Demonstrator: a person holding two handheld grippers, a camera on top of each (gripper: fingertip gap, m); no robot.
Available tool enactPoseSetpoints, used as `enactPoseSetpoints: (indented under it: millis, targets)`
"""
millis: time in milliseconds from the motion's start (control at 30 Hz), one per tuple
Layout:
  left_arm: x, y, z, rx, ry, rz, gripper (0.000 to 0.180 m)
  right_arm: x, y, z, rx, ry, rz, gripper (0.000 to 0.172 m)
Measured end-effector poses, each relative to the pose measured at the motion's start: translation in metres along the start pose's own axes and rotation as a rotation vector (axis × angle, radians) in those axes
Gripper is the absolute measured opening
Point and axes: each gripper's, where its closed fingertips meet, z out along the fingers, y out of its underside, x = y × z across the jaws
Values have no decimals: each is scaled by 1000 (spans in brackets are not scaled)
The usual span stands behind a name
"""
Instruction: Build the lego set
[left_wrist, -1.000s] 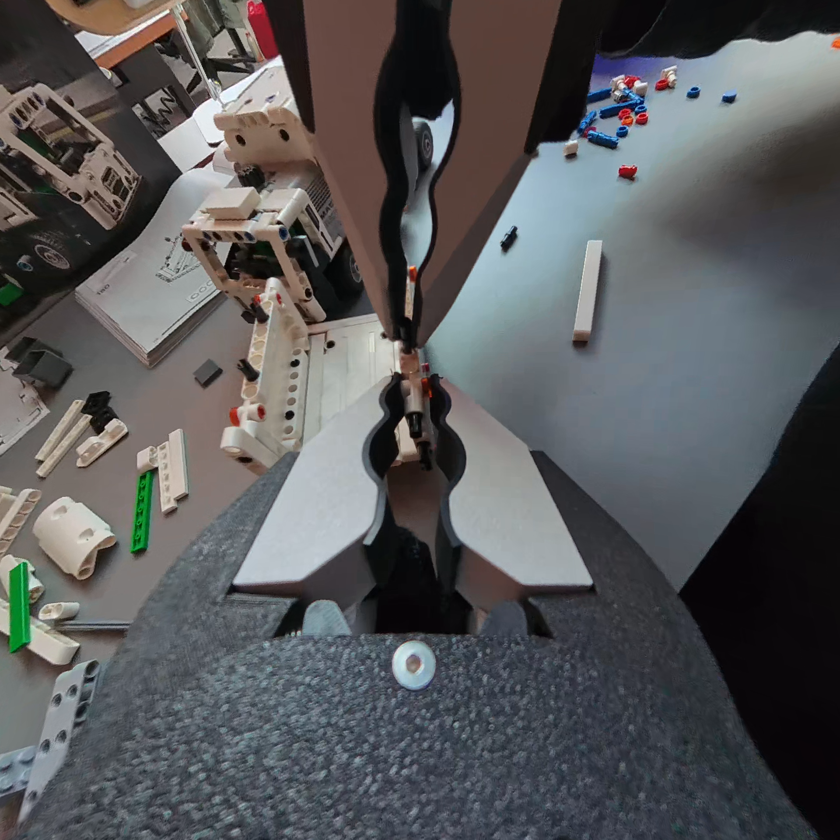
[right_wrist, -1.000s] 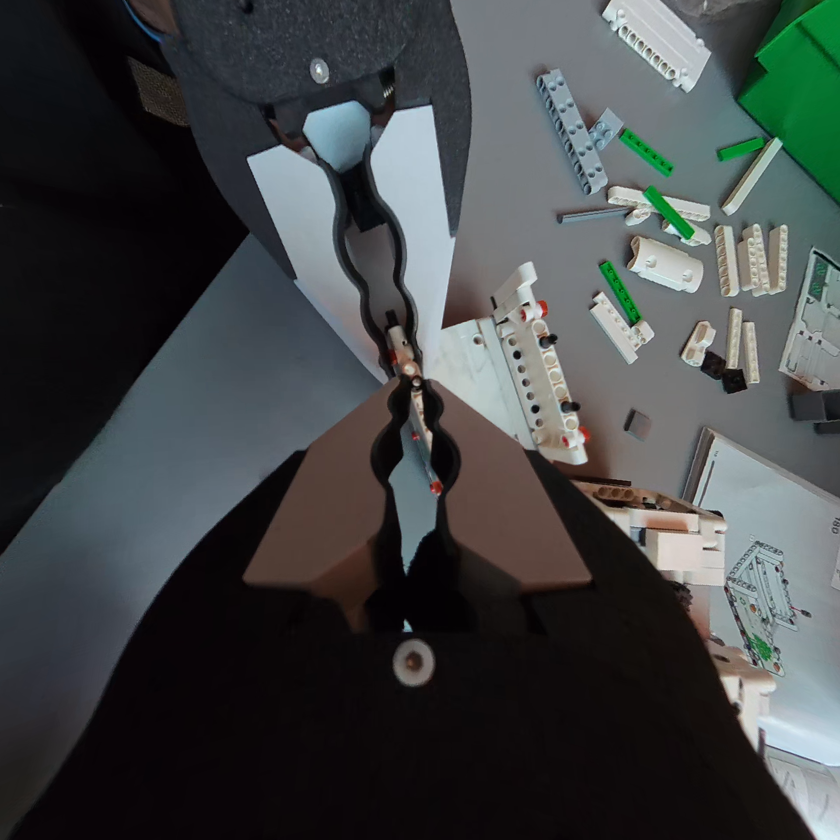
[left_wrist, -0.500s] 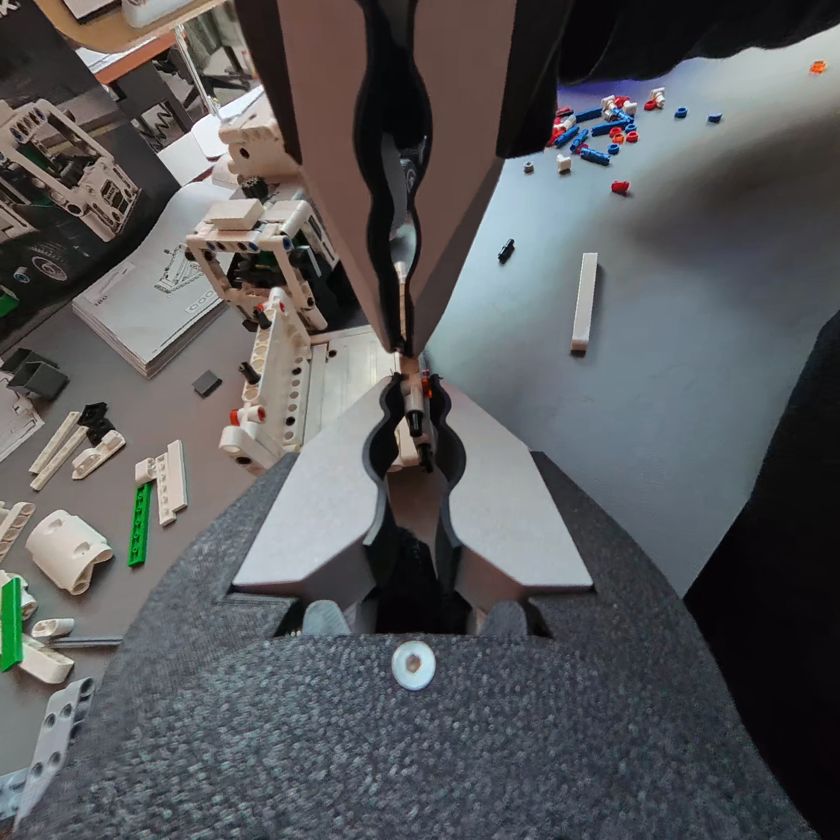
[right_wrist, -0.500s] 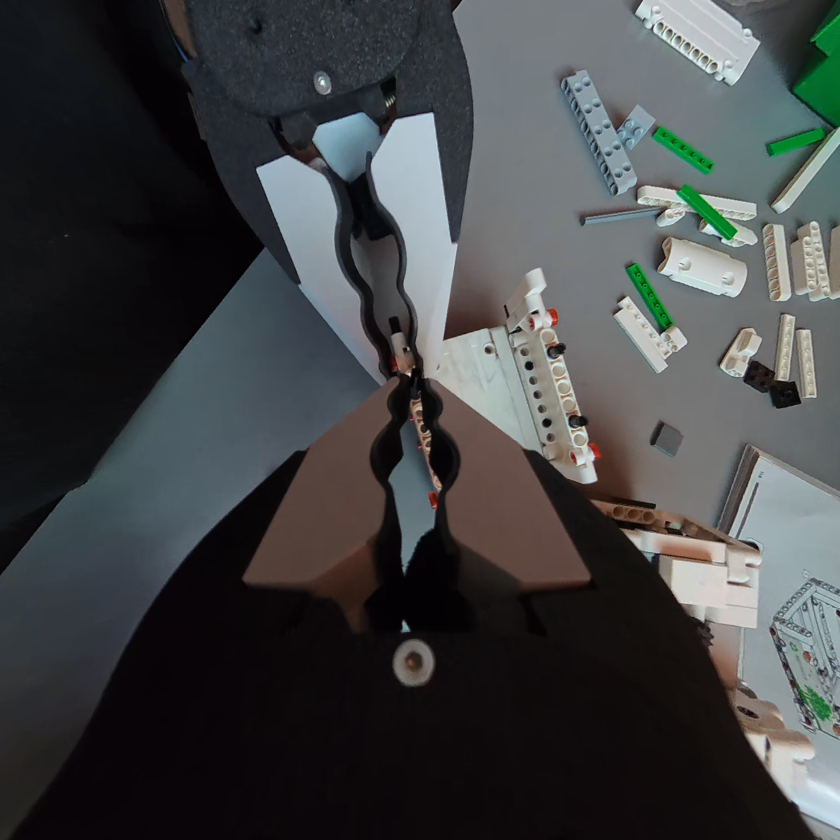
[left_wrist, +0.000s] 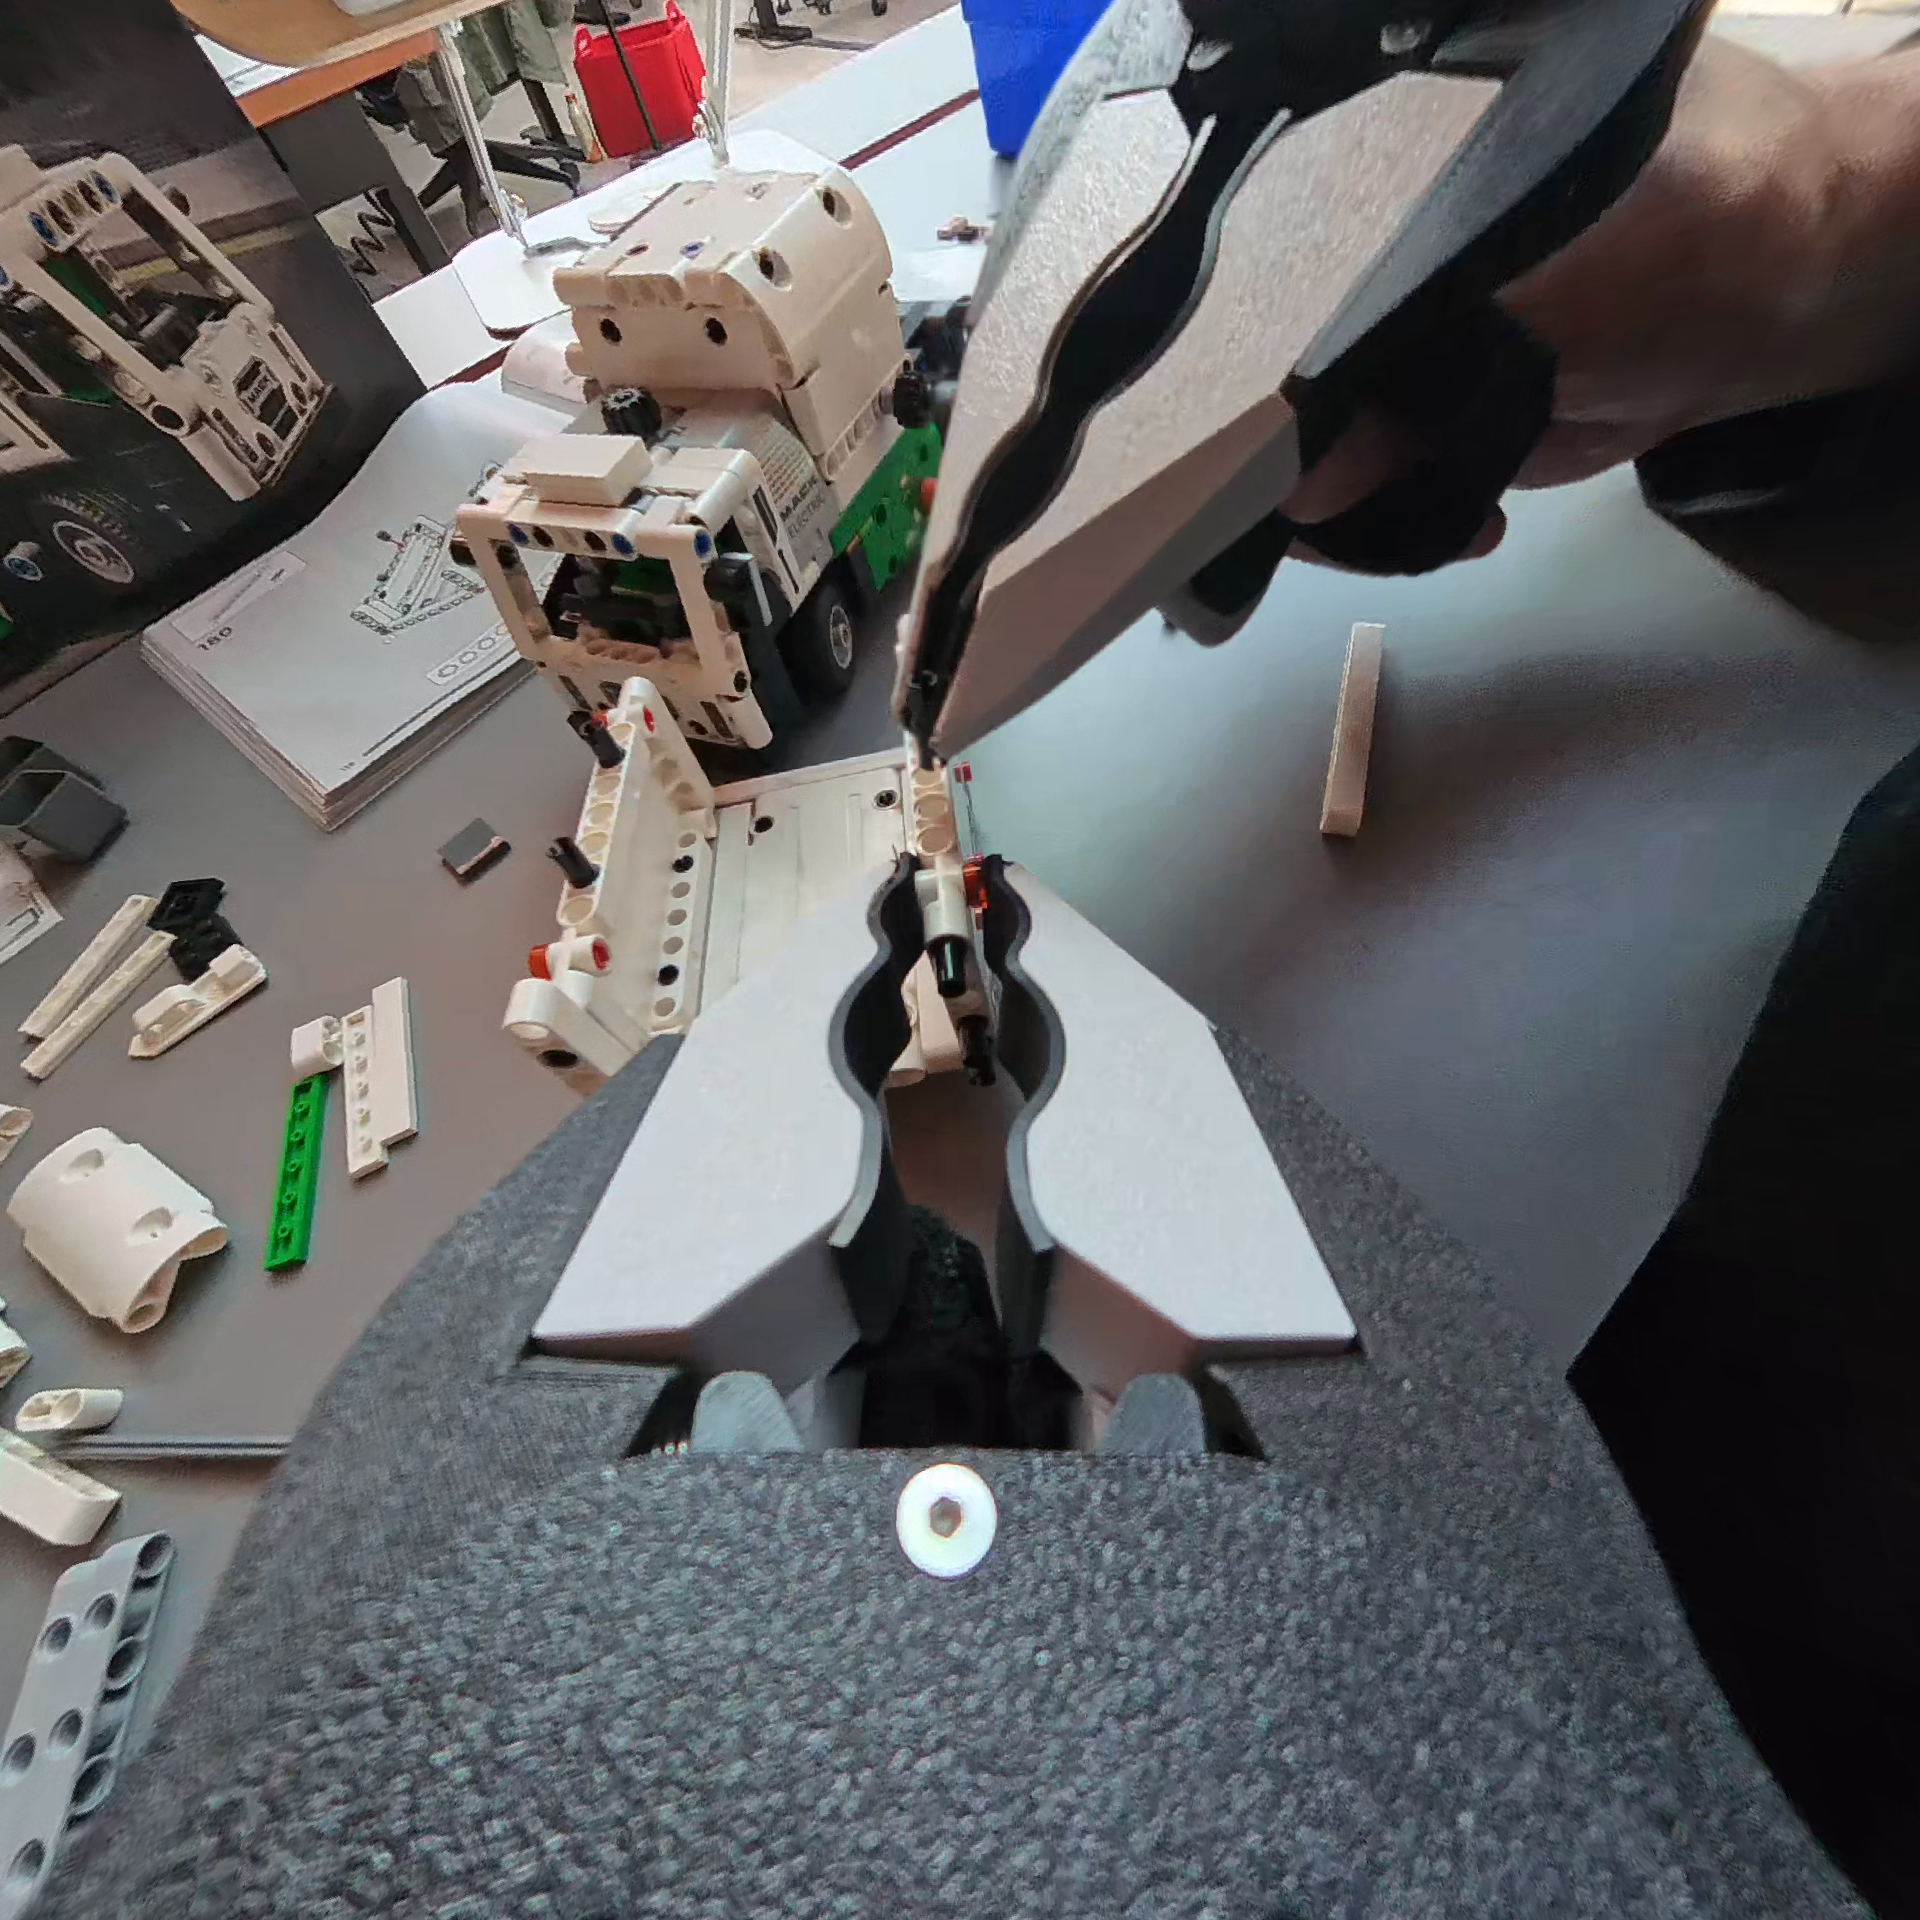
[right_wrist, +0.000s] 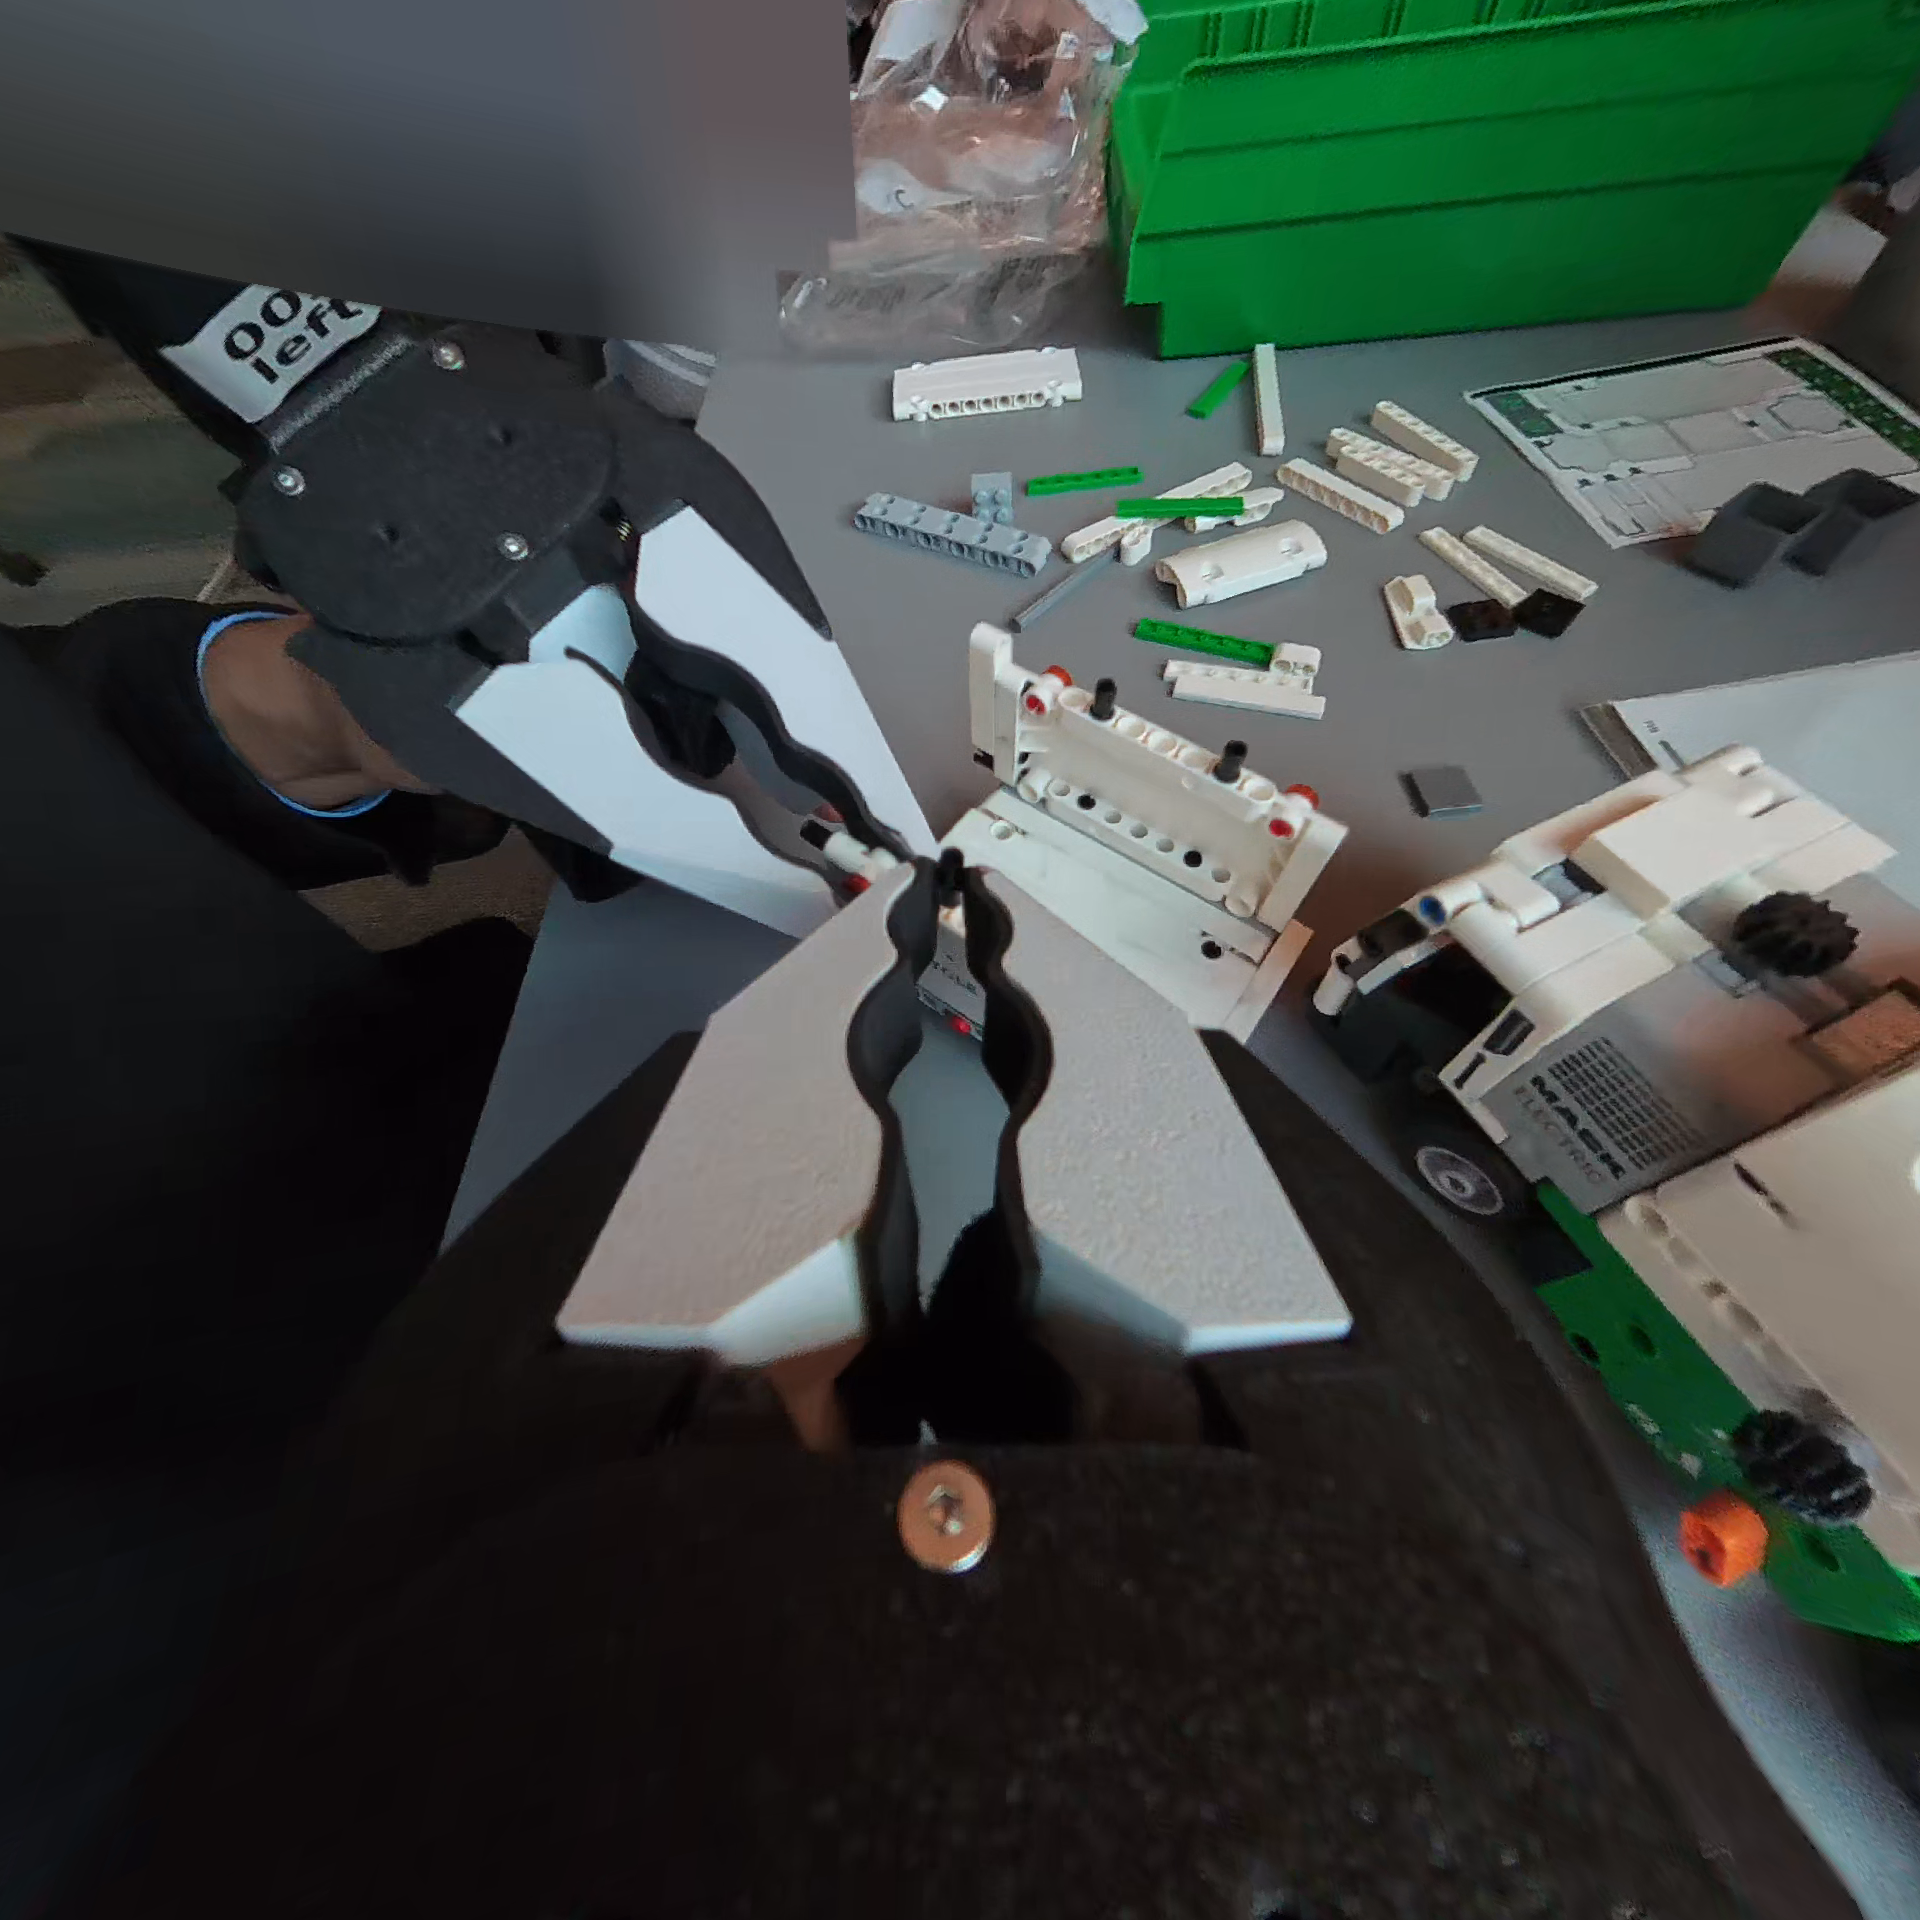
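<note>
— What is each hand-held gripper holding?

— The left hand-held gripper (left_wrist: 940, 896) is nearly closed, its pads pressing on the near end of a white beam (left_wrist: 928, 805), at a white connector with a red stud and black pegs. The right hand-held gripper (right_wrist: 948, 873) is closed to a sliver, pinching a small black pin (right_wrist: 949, 860) at its tips.

— Where is the pin sitting?

— It is hovering right at the beam's far end, over the last hole. It seems to be touching the hole, though the view is too tight to say whether it is seated.

— And the beam?

— It is standing along one edge of a white panel (left_wrist: 800, 831), which is lying near the tabletop (left_wrist: 1351, 987) edge closest to the person. The opposite wall (left_wrist: 634, 862) is already carrying black pins and red studs.

— What else is built?

— A white and green truck (left_wrist: 727, 416) is standing assembled just behind the panel, towards the middle, beside an open booklet (left_wrist: 343, 644).

— What is lying unused?

— Loose parts (right_wrist: 1236, 561), white, green and grey, are lying scattered beyond the panel, and a green bin (right_wrist: 1455, 187) is sitting by the far edge.
</note>
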Motion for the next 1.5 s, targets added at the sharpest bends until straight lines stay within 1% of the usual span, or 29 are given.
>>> enactPoseSetpoints:
  millis: [167,400,700,900,967,1133,1300,1500]
  targets:
    - [2,0,0,3,7,13,10,-3,2,0,50,27,39,3]
    - [2,0,0,1,-6,19,9,-4,6,4,22,27,34,3]
    - [2,2,1,-14,-27,46,9,-4,10,4,-152,31,15,3]
    - [5,5,3,-40,-23,79,9,-6,15,2,-287,49,-83,3]
    - [6,6,4,-44,-22,81,9,-6,16,2,-321,46,-88,3]
    - [7,7,5,-54,-22,92,9,-6,17,3,-389,74,-151,3]
    - [7,7,5,-58,-21,93,9,-6,18,3,-433,62,-158,3]
    - [7,8,5,-65,-15,88,9,-6,18,4,-430,51,-150,3]
